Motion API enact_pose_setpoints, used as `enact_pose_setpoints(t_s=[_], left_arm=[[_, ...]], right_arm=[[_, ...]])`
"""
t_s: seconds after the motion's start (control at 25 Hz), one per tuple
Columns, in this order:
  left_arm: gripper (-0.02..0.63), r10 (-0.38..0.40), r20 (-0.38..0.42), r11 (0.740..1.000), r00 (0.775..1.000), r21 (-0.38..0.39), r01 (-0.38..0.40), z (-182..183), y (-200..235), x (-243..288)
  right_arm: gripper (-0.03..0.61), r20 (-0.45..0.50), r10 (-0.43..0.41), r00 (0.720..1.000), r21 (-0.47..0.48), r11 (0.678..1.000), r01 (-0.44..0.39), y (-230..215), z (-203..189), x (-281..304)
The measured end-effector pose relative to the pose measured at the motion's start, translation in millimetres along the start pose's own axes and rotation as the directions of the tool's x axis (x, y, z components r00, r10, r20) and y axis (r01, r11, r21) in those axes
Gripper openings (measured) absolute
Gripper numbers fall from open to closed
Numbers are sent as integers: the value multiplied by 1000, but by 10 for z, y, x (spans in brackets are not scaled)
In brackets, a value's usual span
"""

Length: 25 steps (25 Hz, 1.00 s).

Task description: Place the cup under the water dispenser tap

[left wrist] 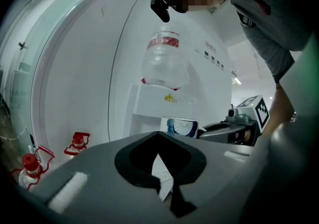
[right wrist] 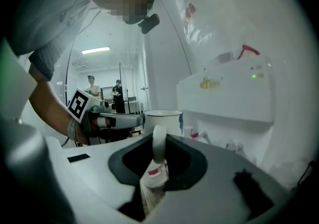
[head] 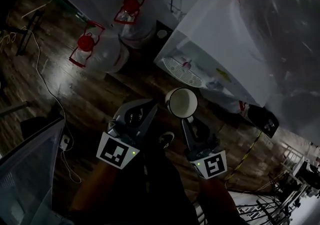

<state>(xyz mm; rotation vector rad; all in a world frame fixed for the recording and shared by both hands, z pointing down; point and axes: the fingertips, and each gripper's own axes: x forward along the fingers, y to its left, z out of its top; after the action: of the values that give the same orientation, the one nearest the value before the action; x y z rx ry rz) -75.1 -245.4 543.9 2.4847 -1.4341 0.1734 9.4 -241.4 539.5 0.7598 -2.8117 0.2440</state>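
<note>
Red-capped water bottles stand on the dark wood floor at far left. Left gripper: jaws together, nothing held; it sits just beside the right one. White cup: upright, clear of any surface, mouth open to the head view. Right gripper: jaws nearly closed, clamped on the cup's handle. White water dispenser at right: its round drip grille lies near the cup. In the right gripper view the taps show just right of the cup.
</note>
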Motion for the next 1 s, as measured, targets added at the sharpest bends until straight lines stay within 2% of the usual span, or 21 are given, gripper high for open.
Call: enact_pose_setpoints(t_s=[0.12, 0.2, 0.44, 0.76, 1.0], left_arm=[[8, 14, -1, 1000, 1000, -21, -14, -288, 181, 160], [8, 14, 11, 1000, 1000, 15, -14, -410, 289, 287], [8, 24, 36, 1000, 999, 6, -24, -704, 542, 629], [7, 18, 52, 1000, 998, -15, -17, -1109, 723, 991], [6, 29, 32, 998, 999, -54, -27, -1333, 788, 1101]], right_arm=[[66, -11, -7, 1000, -30, 1000, 7, -68, -312, 212], [66, -17, -13, 1000, -47, 999, 12, -110, -480, 338], [66, -27, -82, 996, -38, 996, 81, -333, -999, 611], [66, -34, -146, 989, -78, 987, 143, -724, -1477, 932], [66, -45, -177, 983, -95, 980, 172, -919, -1744, 1074]])
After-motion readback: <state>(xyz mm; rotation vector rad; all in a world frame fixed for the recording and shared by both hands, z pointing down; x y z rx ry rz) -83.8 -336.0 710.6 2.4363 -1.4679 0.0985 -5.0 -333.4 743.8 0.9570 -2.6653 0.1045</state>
